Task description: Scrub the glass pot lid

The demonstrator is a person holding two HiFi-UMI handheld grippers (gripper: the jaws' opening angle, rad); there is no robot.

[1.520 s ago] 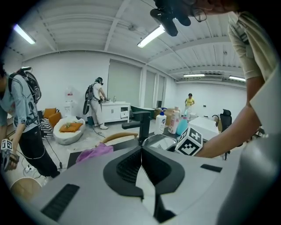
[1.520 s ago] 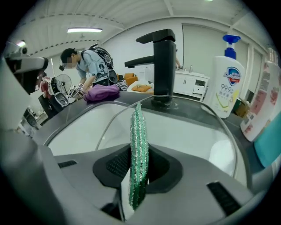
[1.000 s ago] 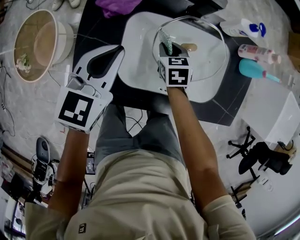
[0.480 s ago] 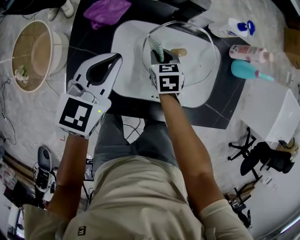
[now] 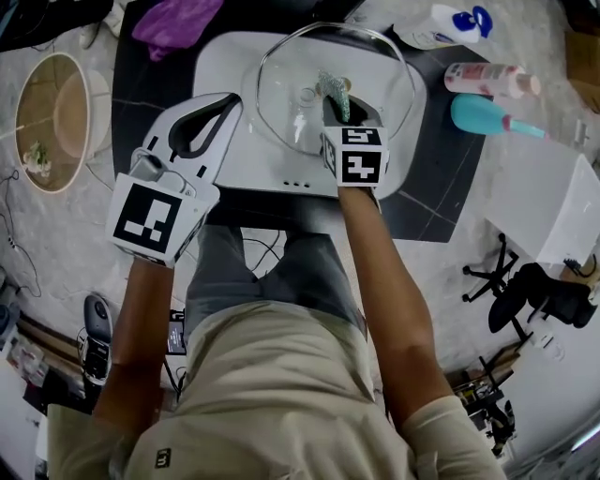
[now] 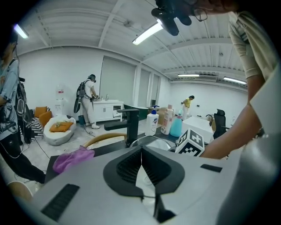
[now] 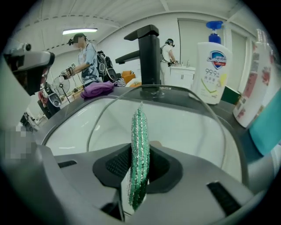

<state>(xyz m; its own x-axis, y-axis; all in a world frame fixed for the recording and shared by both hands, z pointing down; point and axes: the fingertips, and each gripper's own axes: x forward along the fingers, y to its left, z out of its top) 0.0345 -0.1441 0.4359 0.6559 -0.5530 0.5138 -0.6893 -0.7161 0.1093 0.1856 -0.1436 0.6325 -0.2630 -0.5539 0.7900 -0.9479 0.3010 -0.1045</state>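
Observation:
The glass pot lid point(image 5: 291, 66) lies flat across the white sink point(image 5: 220, 56), its rim arching ahead in the right gripper view point(image 7: 180, 116). My right gripper point(image 5: 337, 111) is over the lid's middle, shut on a green sparkly scrubber point(image 5: 334, 92) that stands on edge between the jaws point(image 7: 140, 154). My left gripper point(image 5: 228, 101) hovers above the sink's left part, beside the lid's rim and apart from it. Its jaws are shut with nothing between them point(image 6: 141, 151). The lid point(image 6: 151, 141) shows just beyond them.
A black faucet point(image 7: 149, 57) stands behind the sink on the black counter point(image 5: 131, 84). At the right are a white pump bottle point(image 5: 441, 23), a pink bottle point(image 5: 489, 80) and a teal bottle point(image 5: 487, 117). A purple cloth point(image 5: 173, 19) lies at the back left.
The right gripper with the scrubber has slid from the lid's left rim to its middle. The left gripper has come in over the sink's left edge. The lid has stayed put.

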